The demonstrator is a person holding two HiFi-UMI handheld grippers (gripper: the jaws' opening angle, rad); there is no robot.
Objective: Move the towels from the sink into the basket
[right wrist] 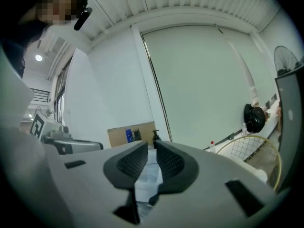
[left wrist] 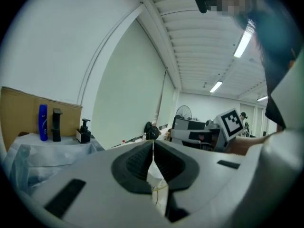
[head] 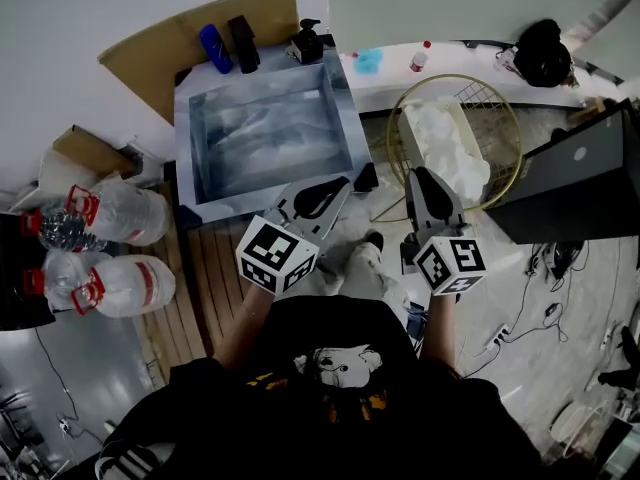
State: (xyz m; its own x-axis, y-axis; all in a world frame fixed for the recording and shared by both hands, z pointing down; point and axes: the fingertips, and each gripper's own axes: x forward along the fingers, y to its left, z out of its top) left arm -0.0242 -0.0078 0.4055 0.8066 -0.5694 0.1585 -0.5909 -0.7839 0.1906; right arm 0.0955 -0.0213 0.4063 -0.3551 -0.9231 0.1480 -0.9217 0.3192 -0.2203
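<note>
My left gripper (left wrist: 153, 145) was clenched shut with nothing in it. The one sink (head: 184, 148) in front of me looked bare inside, and I saw no towel there. My right gripper (right wrist: 152, 147) was almost closed, with a thin gap, and it held nothing too. The towels (head: 440, 140) lay in a white heap in the one wire basket (head: 517, 138), to the right of the sink. I could not count them in that heap. I think they are soft, light and floppy, not slippery, and hard to break. A raised fold on top looked like the best place to pinch. I counted two grippers.
</note>
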